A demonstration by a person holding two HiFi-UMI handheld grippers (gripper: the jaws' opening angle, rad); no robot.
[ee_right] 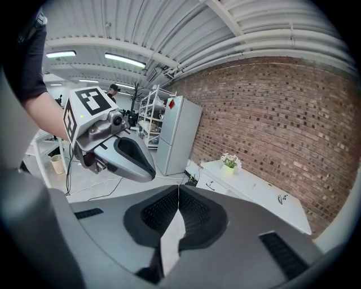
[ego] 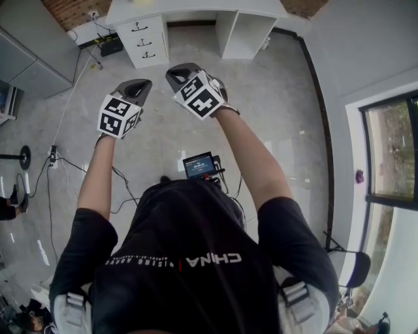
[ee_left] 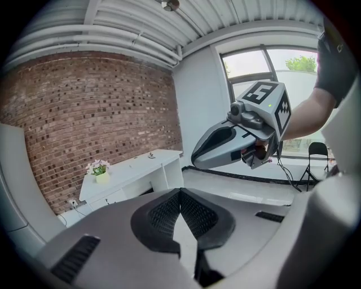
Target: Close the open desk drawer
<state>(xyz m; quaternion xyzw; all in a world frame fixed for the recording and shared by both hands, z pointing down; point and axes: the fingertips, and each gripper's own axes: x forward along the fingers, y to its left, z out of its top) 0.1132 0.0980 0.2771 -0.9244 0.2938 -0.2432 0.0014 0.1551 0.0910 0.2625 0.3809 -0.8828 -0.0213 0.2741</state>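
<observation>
A white desk [ego: 196,9] stands against the brick wall, well ahead of me. Its drawer unit [ego: 142,40] shows three fronts with dark handles; from here I cannot tell which one stands out. My left gripper [ego: 139,83] and right gripper [ego: 177,72] are held up side by side in the air, far short of the desk. The left gripper [ee_left: 180,192] is shut, pads touching, nothing between them. The right gripper [ee_right: 178,189] is shut and empty too. The left gripper view catches the desk [ee_left: 132,169] with a small flower pot [ee_left: 99,170]; the right gripper view has the desk [ee_right: 254,189] below the brick wall.
A small monitor [ego: 200,164] hangs at the person's waist, with cables [ego: 59,156] trailing over the grey floor. Grey cabinets [ego: 32,45] line the left side, and a tall grey cabinet [ee_right: 177,132] stands near the desk. A window [ego: 392,150] and a chair [ego: 356,264] are on the right.
</observation>
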